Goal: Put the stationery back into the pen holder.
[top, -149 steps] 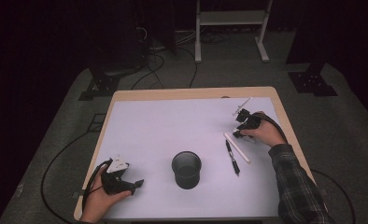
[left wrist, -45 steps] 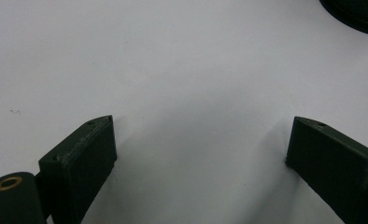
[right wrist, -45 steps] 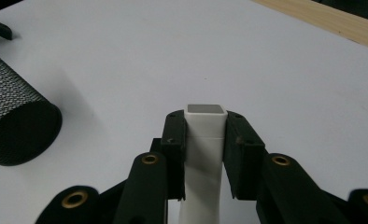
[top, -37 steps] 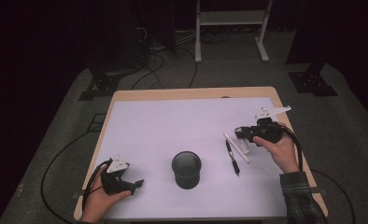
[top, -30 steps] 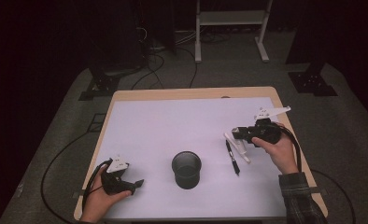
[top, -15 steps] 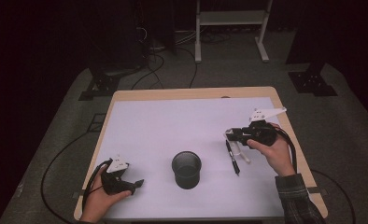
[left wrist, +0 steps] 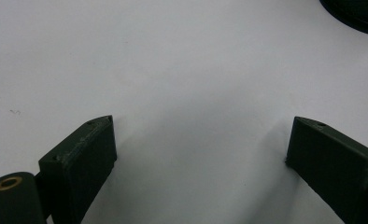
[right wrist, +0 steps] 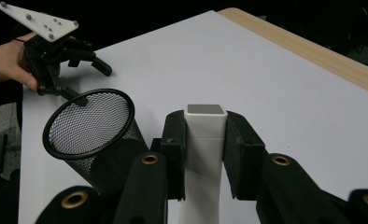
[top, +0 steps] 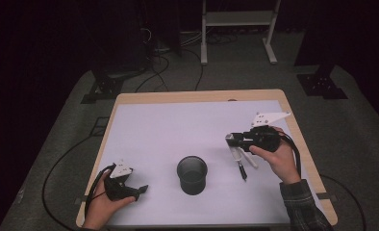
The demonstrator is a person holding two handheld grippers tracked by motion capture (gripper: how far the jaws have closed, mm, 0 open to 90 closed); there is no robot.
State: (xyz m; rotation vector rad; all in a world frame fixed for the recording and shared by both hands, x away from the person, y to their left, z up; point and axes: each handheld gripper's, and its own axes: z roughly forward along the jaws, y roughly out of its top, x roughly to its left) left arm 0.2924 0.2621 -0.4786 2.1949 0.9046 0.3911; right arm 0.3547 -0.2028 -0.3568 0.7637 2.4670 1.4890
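Observation:
Between the jaws of my right gripper (right wrist: 204,125) stands a white marker (right wrist: 203,144) with a square grey end, and the jaws are shut on it. In the high view this gripper (top: 233,140) is at the table's right, just above a black pen (top: 242,169) that lies on the white surface. A black mesh cup (top: 192,174) stands upright near the table's front middle, and it also rises to the left of the marker, cup (right wrist: 91,128). My left gripper (top: 140,189) rests at the front left, and its jaws (left wrist: 201,140) are wide open over bare table.
The white table top has a wooden edge (top: 197,95). In the right gripper view the other hand and its gripper (right wrist: 56,51) sit beyond the cup. Cables (top: 57,168) trail over the grey floor, and a metal stand (top: 235,29) is behind the table.
My right gripper has moved left from the table's right edge to the pens and shut on the white marker. The left gripper and the cup have not moved.

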